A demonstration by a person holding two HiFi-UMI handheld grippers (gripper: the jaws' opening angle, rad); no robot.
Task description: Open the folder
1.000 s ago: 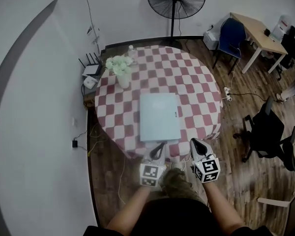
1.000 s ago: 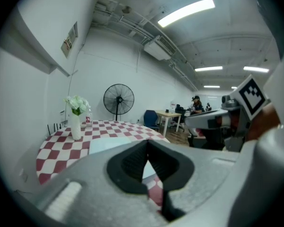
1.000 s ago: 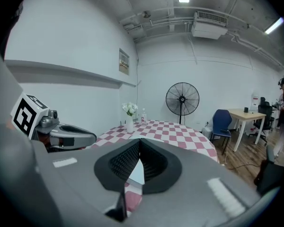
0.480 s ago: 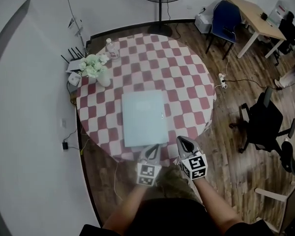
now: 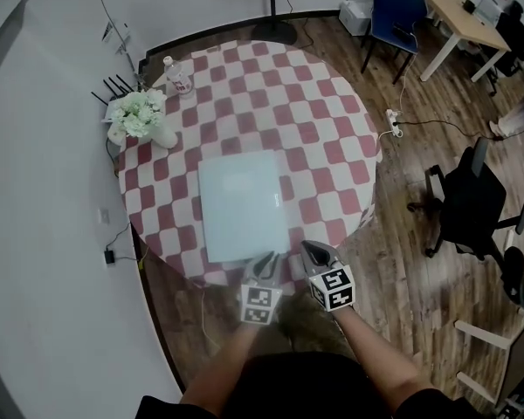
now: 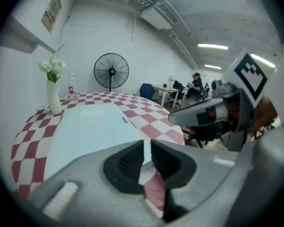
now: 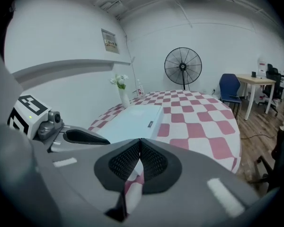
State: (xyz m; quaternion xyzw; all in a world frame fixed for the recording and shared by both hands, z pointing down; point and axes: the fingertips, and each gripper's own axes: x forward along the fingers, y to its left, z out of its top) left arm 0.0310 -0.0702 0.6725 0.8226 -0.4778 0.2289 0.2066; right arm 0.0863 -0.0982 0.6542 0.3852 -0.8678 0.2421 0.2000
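A pale blue folder (image 5: 242, 203) lies shut and flat on the round red-and-white checked table (image 5: 323, 112), with its near edge toward me. My left gripper (image 5: 265, 260) hovers at that near edge. Its jaws have just been opening and stand a narrow gap apart, with nothing between them. My right gripper (image 5: 307, 250) is beside it on the right, just off the folder's near right corner, and is shut and empty. In the left gripper view the folder (image 6: 90, 126) stretches ahead past the left gripper (image 6: 147, 151). In the right gripper view the folder (image 7: 132, 119) lies ahead and to the left of the right gripper (image 7: 140, 148).
A white vase of flowers (image 5: 140, 116) and a small bottle (image 5: 176, 77) stand at the table's far left. A fan's base (image 5: 275, 29) is behind the table. A black office chair (image 5: 472, 208), a blue chair (image 5: 393, 11) and a desk (image 5: 454, 7) stand to the right on the wooden floor.
Both grippers have come down toward the table's near edge, staying side by side. The head view has shifted, so the table and folder now sit further left in it.
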